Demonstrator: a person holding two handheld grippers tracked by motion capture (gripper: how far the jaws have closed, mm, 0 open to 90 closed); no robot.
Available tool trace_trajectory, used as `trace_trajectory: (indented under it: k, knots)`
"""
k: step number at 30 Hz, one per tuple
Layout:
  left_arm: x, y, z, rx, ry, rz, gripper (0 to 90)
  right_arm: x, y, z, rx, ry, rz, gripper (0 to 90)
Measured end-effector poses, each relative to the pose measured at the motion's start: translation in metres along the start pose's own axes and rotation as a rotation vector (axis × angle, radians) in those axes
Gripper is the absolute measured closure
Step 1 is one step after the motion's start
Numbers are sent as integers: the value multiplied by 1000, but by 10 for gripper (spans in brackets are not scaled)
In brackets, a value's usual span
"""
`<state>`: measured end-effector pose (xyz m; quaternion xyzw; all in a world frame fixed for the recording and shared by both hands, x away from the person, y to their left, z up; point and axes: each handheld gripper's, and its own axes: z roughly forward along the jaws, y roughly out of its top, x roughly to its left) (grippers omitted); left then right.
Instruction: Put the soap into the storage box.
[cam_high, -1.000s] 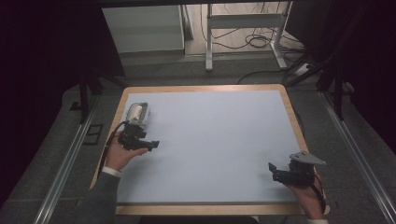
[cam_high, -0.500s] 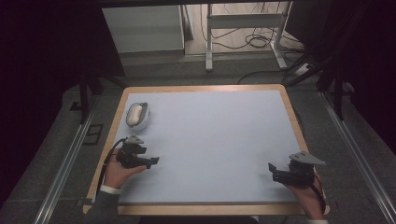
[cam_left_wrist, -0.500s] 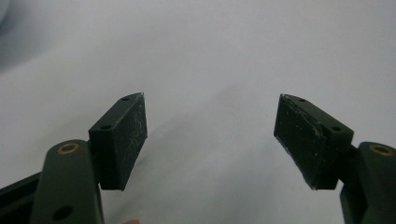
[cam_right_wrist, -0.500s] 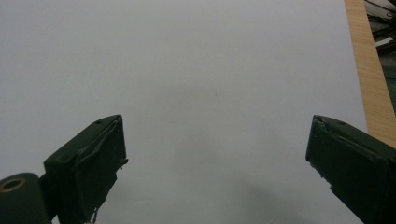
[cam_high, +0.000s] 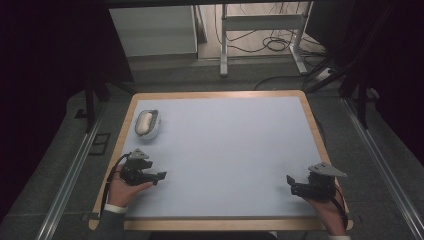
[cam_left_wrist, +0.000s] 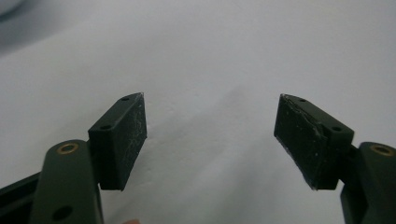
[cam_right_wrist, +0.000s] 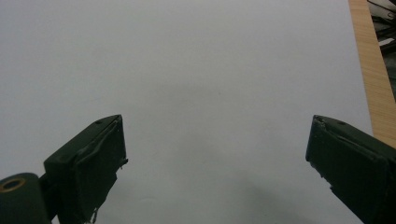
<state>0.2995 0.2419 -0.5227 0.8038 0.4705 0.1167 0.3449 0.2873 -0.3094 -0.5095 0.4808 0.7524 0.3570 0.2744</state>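
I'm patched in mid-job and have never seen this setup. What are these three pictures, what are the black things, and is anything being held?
There is no robot arm here. A person sits at a table with a pale mat and a wooden rim, holding a hand-operated two-jaw gripper in each hand.

The high view comes from a fixed camera above the person's side. In it the left gripper is at lower left and the right gripper at lower right.

The other two pictures come from cameras riding on the grippers. The black blocks are their jaws: the left gripper and the right gripper both stand wide open with only bare mat between the jaws, so nothing is held.

One thing lies on the mat: a small oval dish with a pale object in it, at far left beyond the left gripper.
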Motion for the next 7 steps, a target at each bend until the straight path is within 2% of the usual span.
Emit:
trace_trajectory:
  k: [7]
  knots:
    - [1,0,0,7,-7,0,258,1,-1,1,2,8,-4,47]
